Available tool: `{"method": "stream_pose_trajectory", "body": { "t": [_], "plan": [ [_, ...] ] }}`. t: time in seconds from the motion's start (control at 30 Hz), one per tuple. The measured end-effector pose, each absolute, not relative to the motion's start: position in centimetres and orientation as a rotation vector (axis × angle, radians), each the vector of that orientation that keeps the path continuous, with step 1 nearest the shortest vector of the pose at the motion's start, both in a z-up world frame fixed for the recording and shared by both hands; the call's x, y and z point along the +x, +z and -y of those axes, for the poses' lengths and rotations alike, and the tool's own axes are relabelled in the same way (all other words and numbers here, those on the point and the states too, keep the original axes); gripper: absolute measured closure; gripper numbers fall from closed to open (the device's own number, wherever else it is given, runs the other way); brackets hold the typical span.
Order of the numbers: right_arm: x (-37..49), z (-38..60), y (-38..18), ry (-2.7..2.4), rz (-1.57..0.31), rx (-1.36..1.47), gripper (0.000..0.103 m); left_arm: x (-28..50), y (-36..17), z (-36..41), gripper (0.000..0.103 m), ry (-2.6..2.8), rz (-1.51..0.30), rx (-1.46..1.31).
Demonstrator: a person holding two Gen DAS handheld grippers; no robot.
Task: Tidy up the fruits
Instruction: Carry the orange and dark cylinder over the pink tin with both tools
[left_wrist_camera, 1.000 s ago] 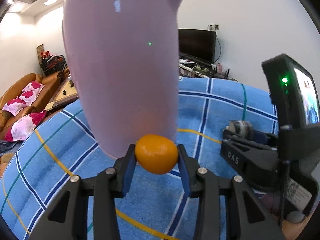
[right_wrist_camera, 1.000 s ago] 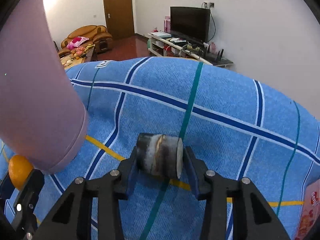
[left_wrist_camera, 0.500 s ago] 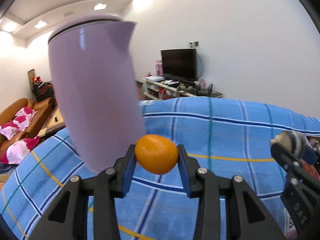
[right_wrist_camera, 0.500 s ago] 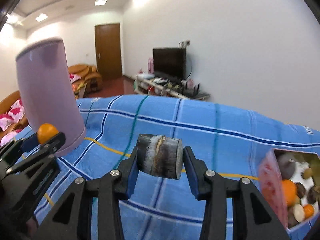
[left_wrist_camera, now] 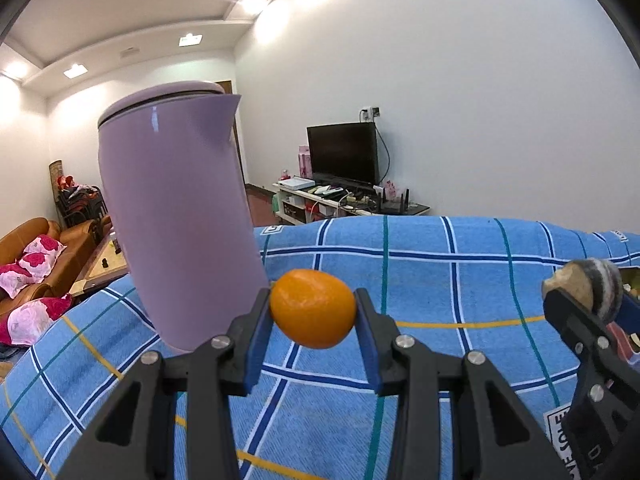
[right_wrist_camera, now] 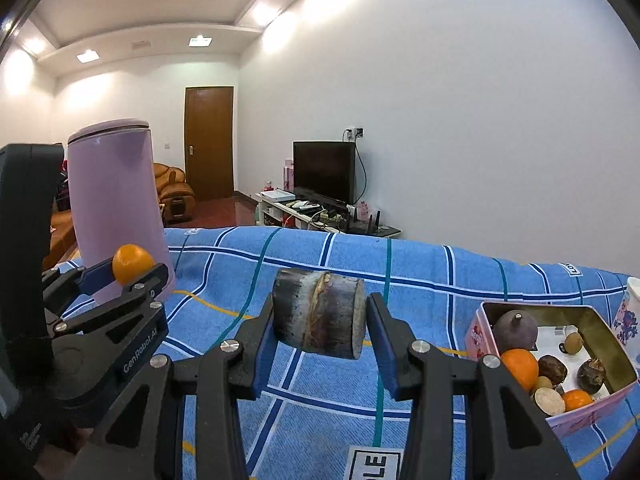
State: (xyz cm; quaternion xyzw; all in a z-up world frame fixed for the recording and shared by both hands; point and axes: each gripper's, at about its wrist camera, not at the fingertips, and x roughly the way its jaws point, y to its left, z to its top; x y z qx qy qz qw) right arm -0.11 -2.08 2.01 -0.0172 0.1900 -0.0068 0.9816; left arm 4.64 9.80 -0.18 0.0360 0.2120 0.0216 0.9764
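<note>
White lettering "GenRobot.AI" along the side of the left gripper (right_wrist_camera: 134, 270), seen from the right wrist. Black capitals "LE", cut off, on a white label (right_wrist_camera: 374, 463) on the blue checked cloth (right_wrist_camera: 320, 408) at the bottom edge of that view. Partial black letters, apparently "SOLE", on the same kind of label (left_wrist_camera: 560, 438) in the left wrist view. Raised letters "DA", cut off, on the black body of the right gripper (left_wrist_camera: 582, 300). Print on the pink tin (right_wrist_camera: 478, 336) too small to read.
</note>
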Motion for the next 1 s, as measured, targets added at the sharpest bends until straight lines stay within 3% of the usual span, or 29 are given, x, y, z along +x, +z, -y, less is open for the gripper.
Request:
{"method": "stream_pose_trajectory", "body": {
  "t": [1.0],
  "plan": [
    [-1.9,1.8,1.9,0.002,-0.386,-0.057,0.058,2.0,0.2,-8.9,0.061,0.041,-0.405,0.053]
  ]
}}
